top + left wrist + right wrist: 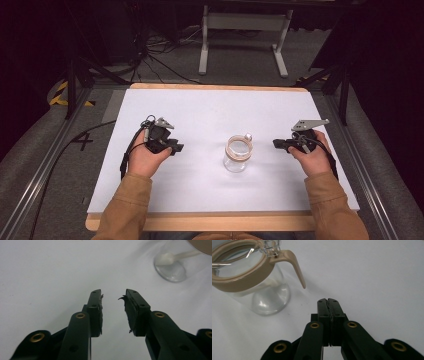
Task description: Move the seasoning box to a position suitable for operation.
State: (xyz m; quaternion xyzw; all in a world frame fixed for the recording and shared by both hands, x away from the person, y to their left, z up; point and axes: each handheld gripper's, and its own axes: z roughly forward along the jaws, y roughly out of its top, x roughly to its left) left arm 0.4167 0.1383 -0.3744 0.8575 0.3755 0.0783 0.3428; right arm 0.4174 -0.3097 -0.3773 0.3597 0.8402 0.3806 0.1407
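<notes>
Left gripper [113, 298] jaws part-open, empty; right gripper [327, 301] jaws closed, empty. Clear glass jar with tan collar [238, 153] upright between them on white bench [200, 107]; careless nudge likely tips it.

Grey carpet floor [240, 65], black cables [150, 50], white frame legs [242, 30].

Lighting, high view: your counter [210, 105] was bright and evenly lit from above; the surroundings fell to near black. Shadows: soft, short. Glare: highlights on the glass jar [249, 280] rim. Focus: the far jar was blurred in your left gripper view; the near black tongs showed little surface detail. Overall sharpness: low, grainy.
</notes>
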